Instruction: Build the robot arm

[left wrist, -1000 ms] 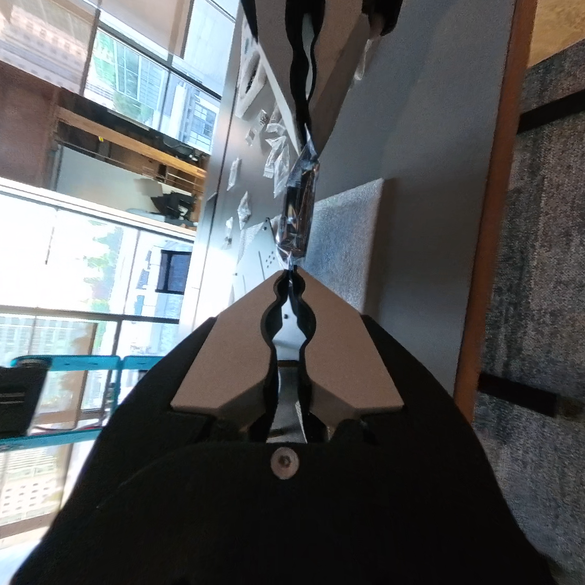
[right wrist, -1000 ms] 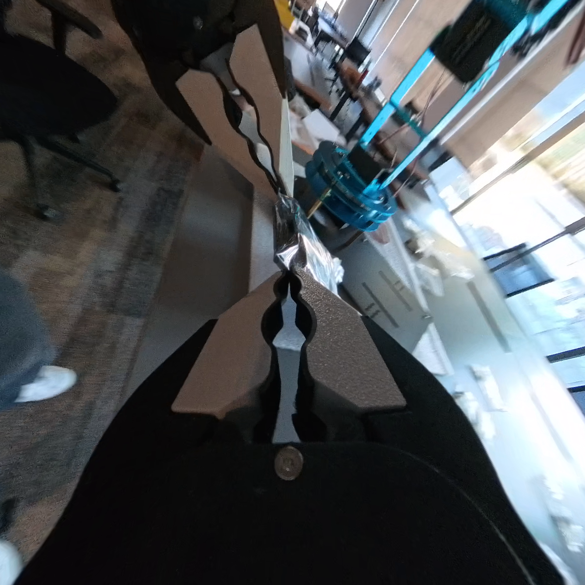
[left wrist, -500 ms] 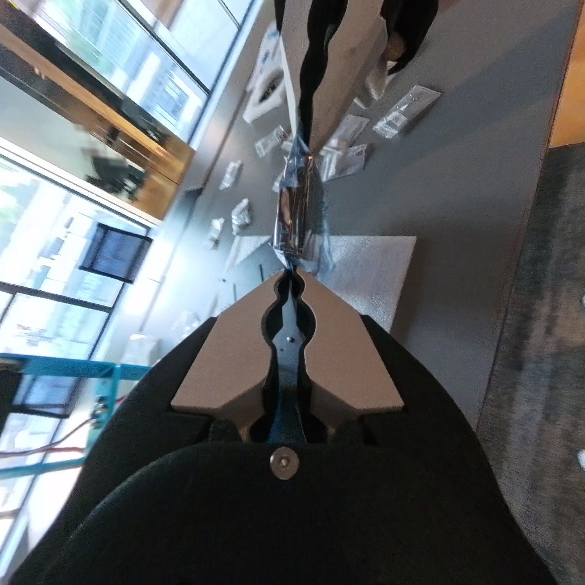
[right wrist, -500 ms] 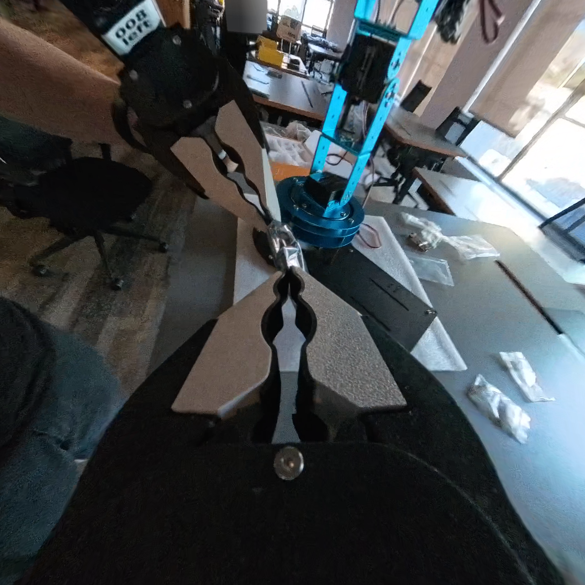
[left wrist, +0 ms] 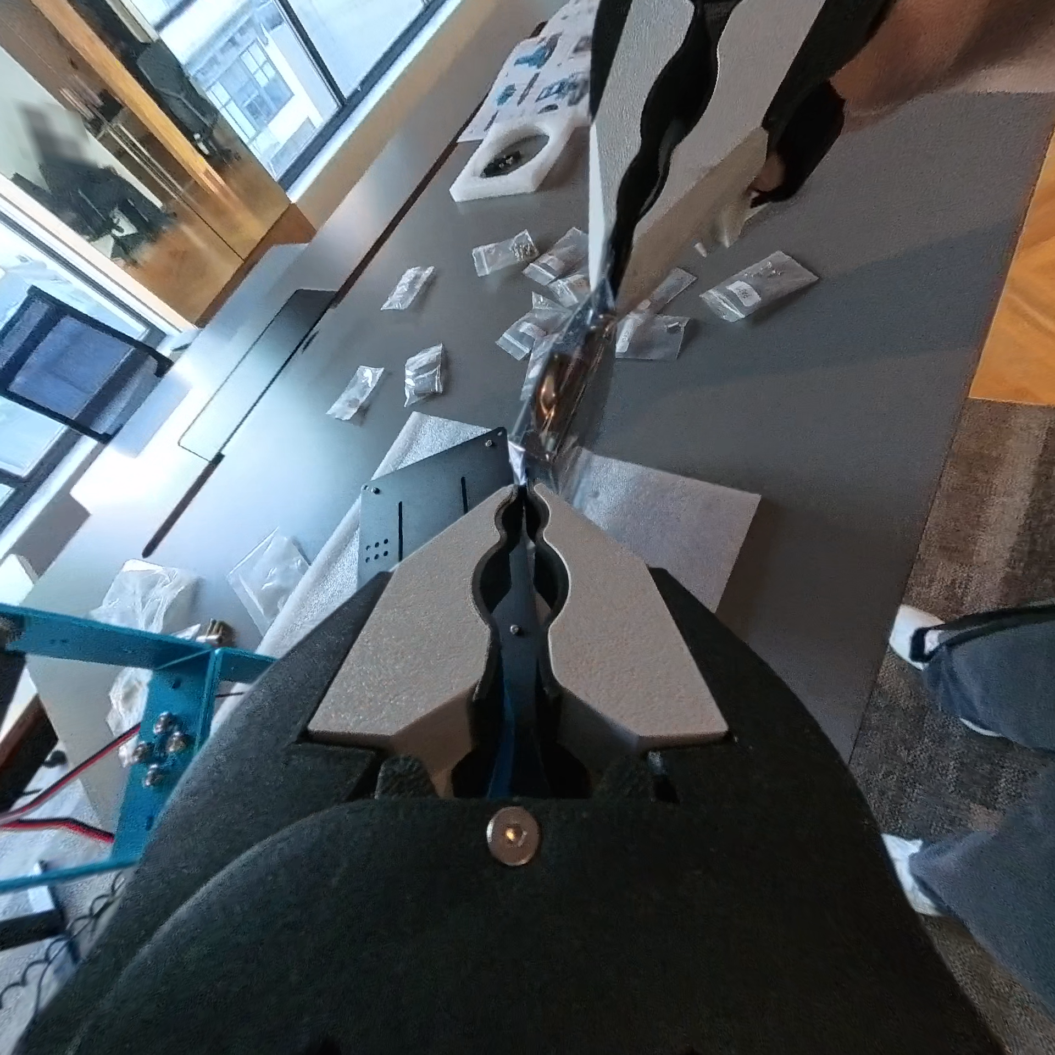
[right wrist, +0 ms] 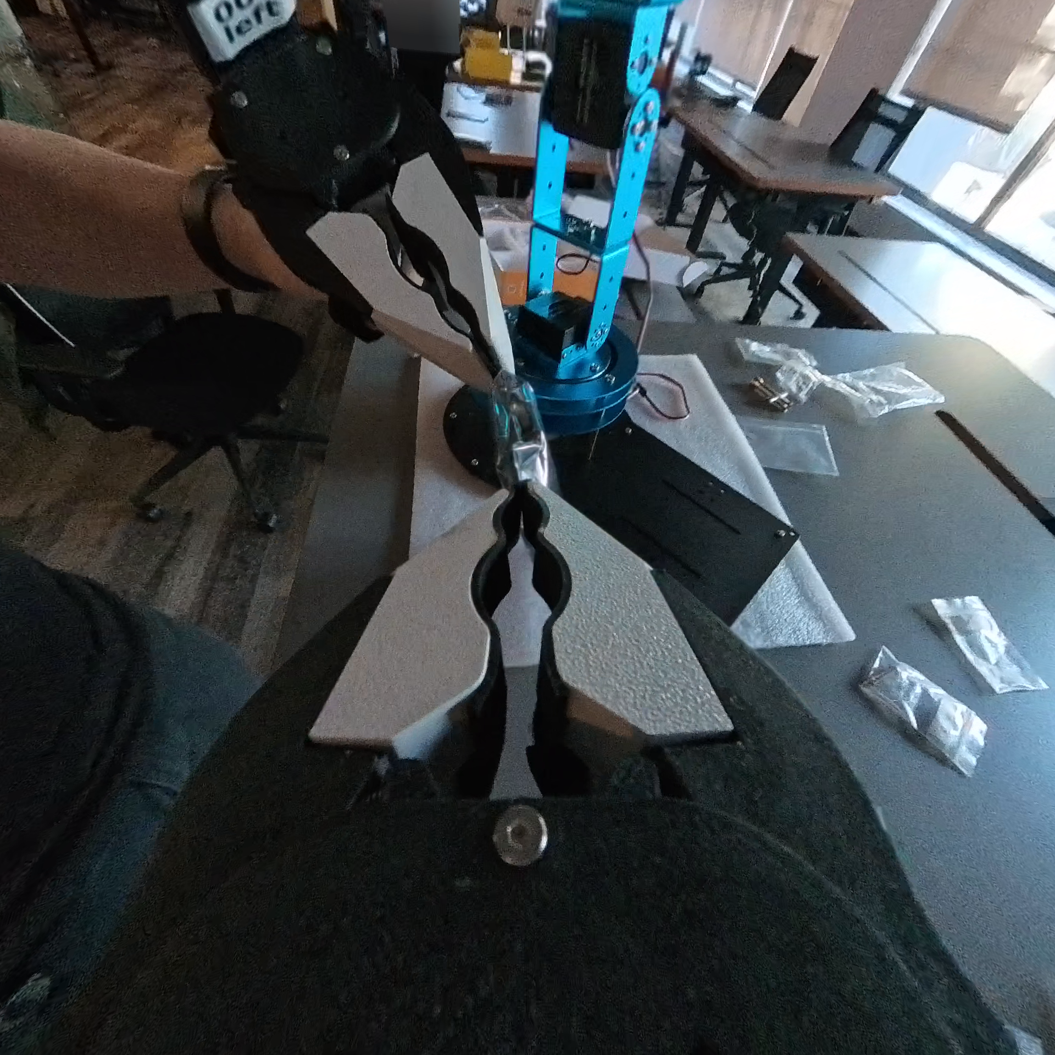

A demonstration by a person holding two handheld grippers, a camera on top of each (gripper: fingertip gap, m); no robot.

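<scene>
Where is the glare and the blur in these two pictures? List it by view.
Left wrist view: windows blown out at left, their light washing over the grey table; the clear bag between both grippers glints. Right wrist view: windows overexposed at top right, the chair side dim; edges bend from the wide lens.

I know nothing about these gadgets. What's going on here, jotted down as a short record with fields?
Left gripper: shut on one end of a small clear plastic bag
Right gripper: shut on the bag's other end
Bag: stretched between both, above the table, small metal parts inside
Below: black metal plate on white foam sheet
Nearby: blue robot arm kit; more small parts bags on the grey table
</scene>
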